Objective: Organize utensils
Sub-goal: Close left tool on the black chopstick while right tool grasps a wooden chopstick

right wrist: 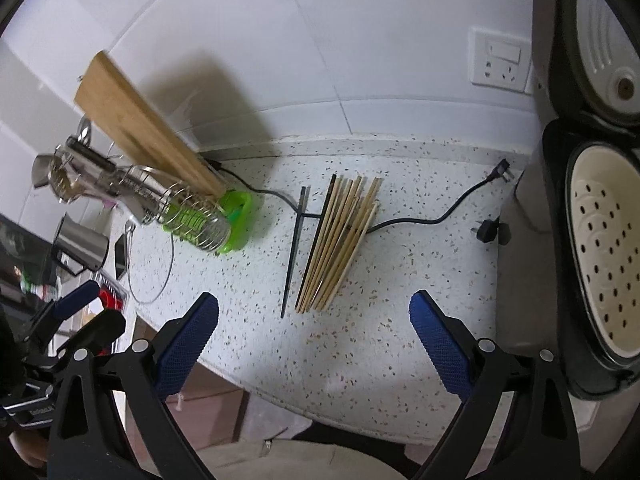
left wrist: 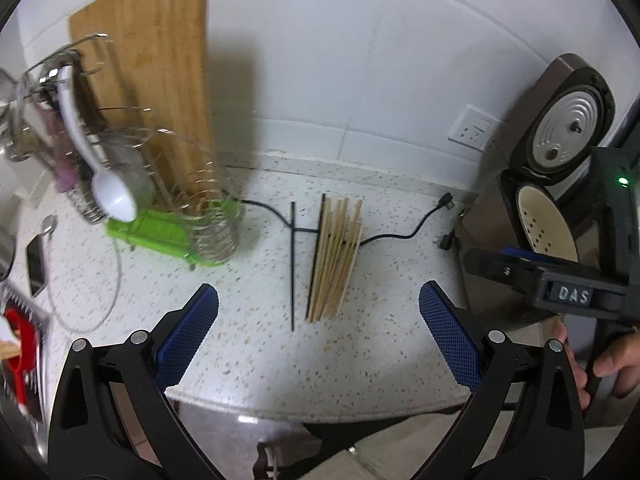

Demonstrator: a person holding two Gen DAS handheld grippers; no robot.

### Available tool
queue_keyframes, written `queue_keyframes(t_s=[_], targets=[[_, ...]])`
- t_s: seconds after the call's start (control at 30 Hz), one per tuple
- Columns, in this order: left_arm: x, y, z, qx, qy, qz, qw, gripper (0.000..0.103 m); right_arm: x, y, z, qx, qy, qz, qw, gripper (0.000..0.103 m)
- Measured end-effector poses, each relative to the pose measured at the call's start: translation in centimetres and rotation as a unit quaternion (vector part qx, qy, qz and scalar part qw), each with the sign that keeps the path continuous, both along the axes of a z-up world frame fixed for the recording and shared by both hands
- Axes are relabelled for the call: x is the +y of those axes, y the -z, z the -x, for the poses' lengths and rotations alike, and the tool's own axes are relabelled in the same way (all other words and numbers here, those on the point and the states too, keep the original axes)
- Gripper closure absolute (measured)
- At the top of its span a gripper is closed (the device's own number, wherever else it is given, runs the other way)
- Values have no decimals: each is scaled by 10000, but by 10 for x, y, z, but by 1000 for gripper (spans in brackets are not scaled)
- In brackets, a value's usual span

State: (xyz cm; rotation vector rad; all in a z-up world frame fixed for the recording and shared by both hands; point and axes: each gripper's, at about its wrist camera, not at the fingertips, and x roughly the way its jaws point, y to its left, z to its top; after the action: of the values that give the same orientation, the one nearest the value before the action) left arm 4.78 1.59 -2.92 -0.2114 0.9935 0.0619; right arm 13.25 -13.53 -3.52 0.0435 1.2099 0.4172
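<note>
Both grippers wide open, holding nothing.
Left gripper (left wrist: 319,304) and right gripper (right wrist: 314,310) hover short of the chopsticks (right wrist: 334,244) on the counter (right wrist: 400,280); contact apparently none.

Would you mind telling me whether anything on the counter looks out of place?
Yes: the wooden chopsticks lie loose in a fanned pile on the counter, on top of a black power cord, rather than in the wire utensil rack.

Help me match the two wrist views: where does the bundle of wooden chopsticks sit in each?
Left wrist: wooden chopsticks at centre, on the counter.
Right wrist: wooden chopsticks at centre, on the counter.
Shared landmark: the black cable passing under their far ends.
</note>
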Motion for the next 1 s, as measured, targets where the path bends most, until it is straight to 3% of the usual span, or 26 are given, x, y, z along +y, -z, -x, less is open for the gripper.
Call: queue_keyframes(t_s=[0.3, 0.43, 0.53, 0.67, 0.77, 0.87, 1.0], targets=[[-3, 50, -63, 141, 330, -92, 9993, 8, -20, 59, -68, 619, 552, -458, 9955, 31], [-7, 70, -96, 85, 508, -198, 9985, 21, -23, 82, -96, 667, 745, -439, 9940, 40], [-8, 95, -121, 262, 585, -217, 9977, 30, -24, 103, -118, 832, 903, -502, 9912, 48], [-3, 128, -148, 535, 623, -64, 9966, 48, -29, 133, -141, 1138, 1196, -977, 9814, 58], [6, 154, -168, 741, 483, -3, 9961, 48, -29, 162, -157, 1570, 1428, -1219, 9696, 59], [16, 171, -184, 855, 344, 85, 9957, 48, -29, 186, -168, 1842, 1572, -1138, 9636, 61], [28, 185, -199, 747, 213, 240, 9967, 48, -29, 211, -182, 2083, 1673, -1101, 9573, 67]])
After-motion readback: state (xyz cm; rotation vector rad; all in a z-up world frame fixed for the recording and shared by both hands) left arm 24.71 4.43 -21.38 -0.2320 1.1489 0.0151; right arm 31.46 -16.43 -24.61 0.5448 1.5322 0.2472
